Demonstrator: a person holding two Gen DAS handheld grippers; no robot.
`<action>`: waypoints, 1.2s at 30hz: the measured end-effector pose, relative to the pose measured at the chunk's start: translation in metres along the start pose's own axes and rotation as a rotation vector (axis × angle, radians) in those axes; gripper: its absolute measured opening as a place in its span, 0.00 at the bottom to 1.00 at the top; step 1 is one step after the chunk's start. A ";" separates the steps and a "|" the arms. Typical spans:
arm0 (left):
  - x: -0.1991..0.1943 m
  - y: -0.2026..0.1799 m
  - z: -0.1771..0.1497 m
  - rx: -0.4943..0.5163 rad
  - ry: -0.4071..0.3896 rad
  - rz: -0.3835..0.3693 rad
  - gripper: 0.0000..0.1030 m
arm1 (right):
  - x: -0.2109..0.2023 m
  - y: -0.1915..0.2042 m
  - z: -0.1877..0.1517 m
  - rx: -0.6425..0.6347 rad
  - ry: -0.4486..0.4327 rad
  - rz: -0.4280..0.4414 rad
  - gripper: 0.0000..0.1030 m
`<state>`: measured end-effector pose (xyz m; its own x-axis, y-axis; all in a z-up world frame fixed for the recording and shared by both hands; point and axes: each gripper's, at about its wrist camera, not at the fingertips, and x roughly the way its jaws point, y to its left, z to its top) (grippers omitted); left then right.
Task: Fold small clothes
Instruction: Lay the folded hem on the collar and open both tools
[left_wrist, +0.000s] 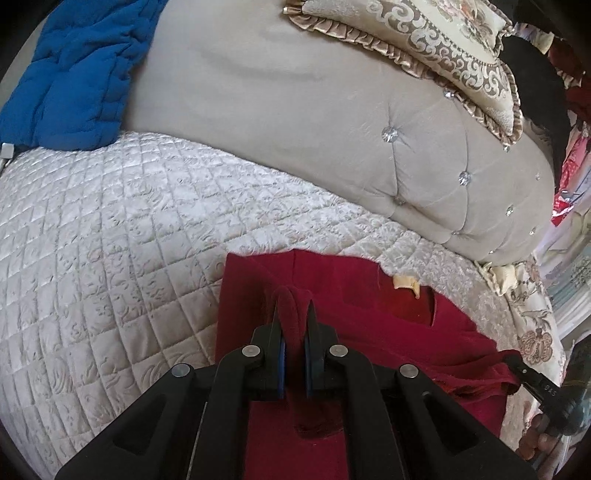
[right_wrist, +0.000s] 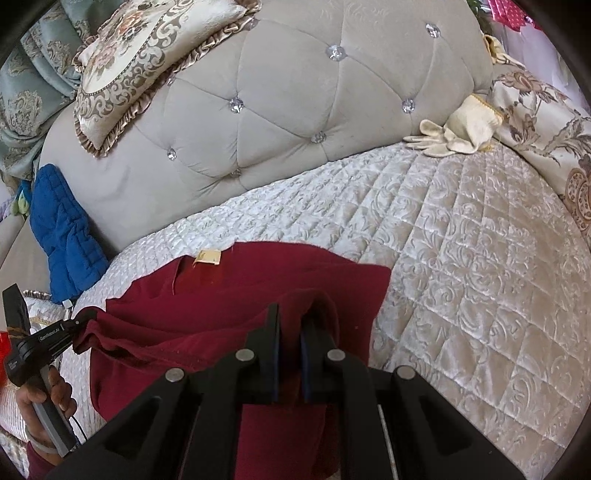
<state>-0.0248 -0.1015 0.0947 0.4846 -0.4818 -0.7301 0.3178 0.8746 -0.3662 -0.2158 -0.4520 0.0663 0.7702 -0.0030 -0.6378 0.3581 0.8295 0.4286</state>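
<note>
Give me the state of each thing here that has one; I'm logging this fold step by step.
left tongs: shut on the red garment.
right tongs: shut on the red garment.
red garment: partly lifted, far part lying on the quilt, pale tag showing.
quilt: spread flat.
blue padded cloth: crumpled against the headboard.
patterned pillow: leaning on the headboard.
pale gloves: lying limp.
</note>
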 end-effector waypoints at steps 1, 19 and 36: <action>0.001 0.000 0.002 -0.002 -0.001 -0.004 0.00 | 0.001 0.000 0.002 -0.001 -0.001 -0.002 0.08; 0.020 0.004 0.004 0.013 0.021 0.031 0.00 | 0.035 -0.004 0.014 0.002 0.031 -0.025 0.08; 0.019 0.031 0.017 -0.101 0.022 -0.023 0.24 | 0.027 -0.016 0.024 0.099 0.032 0.063 0.28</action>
<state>0.0079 -0.0848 0.0790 0.4600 -0.5017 -0.7326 0.2449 0.8647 -0.4385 -0.1883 -0.4792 0.0575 0.7761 0.0669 -0.6271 0.3611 0.7681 0.5288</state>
